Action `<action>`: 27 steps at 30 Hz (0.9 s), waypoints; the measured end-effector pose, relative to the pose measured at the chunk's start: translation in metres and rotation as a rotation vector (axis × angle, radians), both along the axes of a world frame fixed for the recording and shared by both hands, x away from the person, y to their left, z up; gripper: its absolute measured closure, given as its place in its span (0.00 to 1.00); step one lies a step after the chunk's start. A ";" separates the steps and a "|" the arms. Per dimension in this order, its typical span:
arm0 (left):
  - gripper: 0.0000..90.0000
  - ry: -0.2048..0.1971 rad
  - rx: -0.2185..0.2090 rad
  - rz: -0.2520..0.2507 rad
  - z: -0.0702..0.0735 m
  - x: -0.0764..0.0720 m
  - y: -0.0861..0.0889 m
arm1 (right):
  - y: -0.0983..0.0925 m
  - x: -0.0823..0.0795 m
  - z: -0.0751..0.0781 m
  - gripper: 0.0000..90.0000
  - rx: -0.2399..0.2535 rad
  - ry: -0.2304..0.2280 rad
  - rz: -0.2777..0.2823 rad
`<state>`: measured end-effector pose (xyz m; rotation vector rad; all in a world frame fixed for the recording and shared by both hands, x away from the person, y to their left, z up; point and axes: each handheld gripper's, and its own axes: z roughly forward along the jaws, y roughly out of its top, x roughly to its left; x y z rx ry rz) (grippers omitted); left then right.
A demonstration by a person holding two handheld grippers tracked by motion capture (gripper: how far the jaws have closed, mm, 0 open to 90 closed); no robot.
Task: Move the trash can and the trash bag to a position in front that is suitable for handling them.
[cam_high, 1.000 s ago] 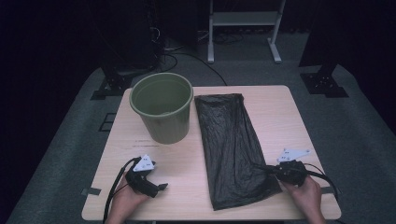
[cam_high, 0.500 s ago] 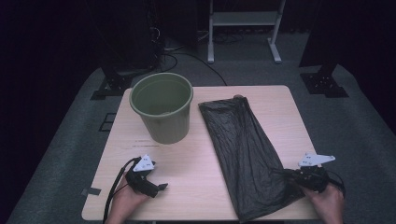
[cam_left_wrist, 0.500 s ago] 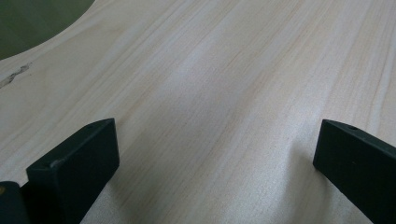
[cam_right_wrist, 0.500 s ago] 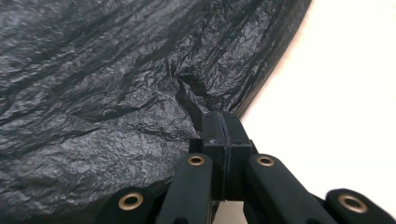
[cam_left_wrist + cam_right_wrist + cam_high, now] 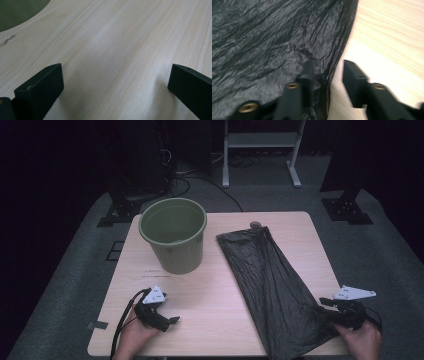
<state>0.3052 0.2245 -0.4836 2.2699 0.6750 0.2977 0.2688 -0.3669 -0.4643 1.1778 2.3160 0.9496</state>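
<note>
**Right claw parted at the edge of the black bag**

The right claw (image 5: 327, 311) is seen at the near right corner of the table (image 5: 210, 295), its jaws having just been opening. In the right gripper view they stand partly apart (image 5: 325, 75), with the edge of the black bag (image 5: 267, 42) lying between them and no pad seen pressing on it. The bag (image 5: 272, 285) is laid flat on the right half of the table, slanting from the far middle to the near right edge. The left claw (image 5: 172, 321) is held at the near left, its jaws wide apart over bare wood (image 5: 115, 82), with nothing held. A green bucket (image 5: 173, 241) stands upright at the far left, apart from the bag.
</note>
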 end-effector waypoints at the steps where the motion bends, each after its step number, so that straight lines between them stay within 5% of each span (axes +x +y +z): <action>1: 0.00 0.000 0.000 0.000 0.000 0.000 0.000 | 0.002 0.001 0.001 0.63 -0.001 0.003 0.005; 2: 0.00 0.000 0.000 0.000 0.000 0.000 0.000 | 0.006 0.002 0.004 0.53 -0.007 -0.006 0.007; 10: 0.00 0.000 0.000 0.001 0.000 0.000 0.000 | 0.039 0.018 0.020 0.21 0.014 -0.007 0.010; 18: 0.00 0.001 0.001 0.002 0.000 0.000 0.000 | 0.062 0.032 0.030 0.13 0.057 -0.009 0.061; 22: 0.00 0.000 0.002 0.003 0.000 0.000 0.000 | 0.080 0.040 0.024 0.10 0.013 -0.015 0.078; 27: 0.00 0.000 0.003 0.006 0.000 0.000 0.000 | 0.091 0.050 0.012 0.10 0.068 -0.018 0.101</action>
